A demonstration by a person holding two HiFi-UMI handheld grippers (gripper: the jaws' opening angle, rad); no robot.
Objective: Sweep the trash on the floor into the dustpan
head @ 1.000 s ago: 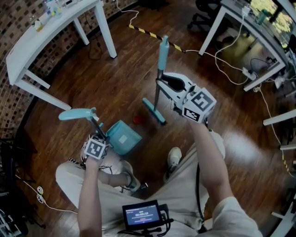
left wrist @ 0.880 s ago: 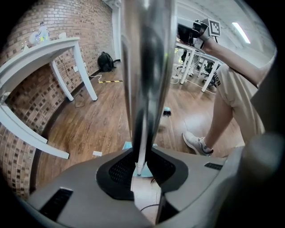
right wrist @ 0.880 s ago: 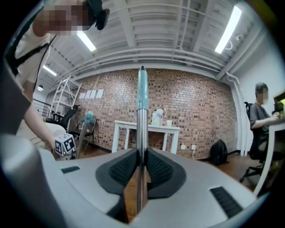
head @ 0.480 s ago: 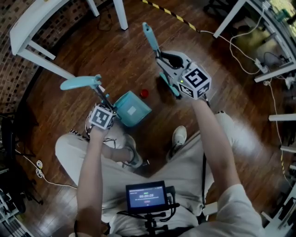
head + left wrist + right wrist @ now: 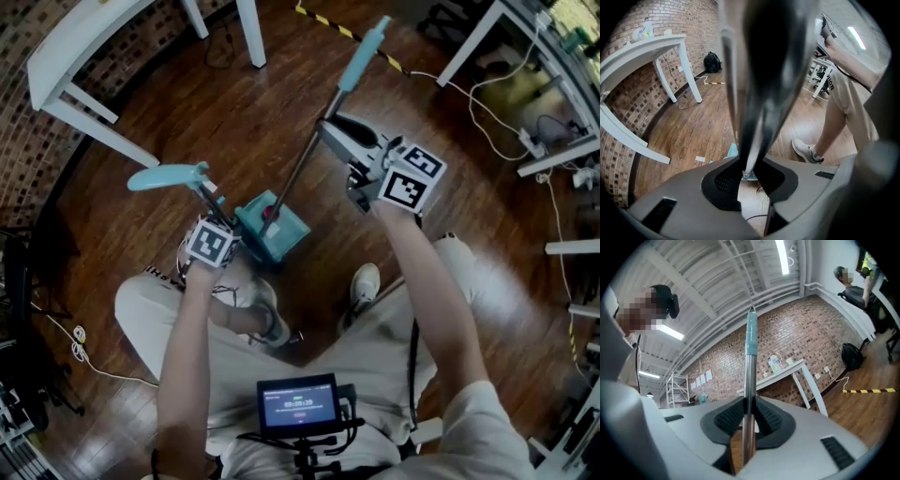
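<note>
**Far left.** A white counter (image 5: pixel 66 70) stands on the wood floor (image 5: pixel 216 112) against a brick wall (image 5: pixel 628 108). The left gripper view shows bottles (image 5: pixel 645 28) on it.

**Left gripper (image 5: pixel 216 222).** It points steeply down. Its own view shows the jaws clenched on the dark shaft (image 5: pixel 759 84) of the dustpan (image 5: pixel 274 232), with a pad tight on either side. The shaft rises to a teal handle (image 5: pixel 169 175) that juts out to the left. The dustpan sits on the floor just right of this gripper, ahead of the person's feet.

**Trash (image 5: pixel 273 212).** One small red piece shows at the foot of the broom (image 5: pixel 309 155), over the body of the dustpan. Whether it lies inside or on the lip cannot be told. In the left gripper view a small white scrap (image 5: pixel 700 159) lies on the floor left of the dustpan.

**Broom.** The metal pole slants from the dustpan up and to the right, ending in a teal grip (image 5: pixel 364 52). Its lower end meets the dustpan, and its head cannot be made out there.

**Right gripper (image 5: pixel 326 129).** It is held roughly level. Its jaws are clenched on the pole below the teal grip, and its own view shows the pads (image 5: pixel 729 420) pressed against the metal from both sides.

**Right.** A white shoe (image 5: pixel 364 284) rests on the floor below the right gripper. Yellow-black tape (image 5: pixel 323 21) and a white cable (image 5: pixel 478 94) run across the boards beyond.
</note>
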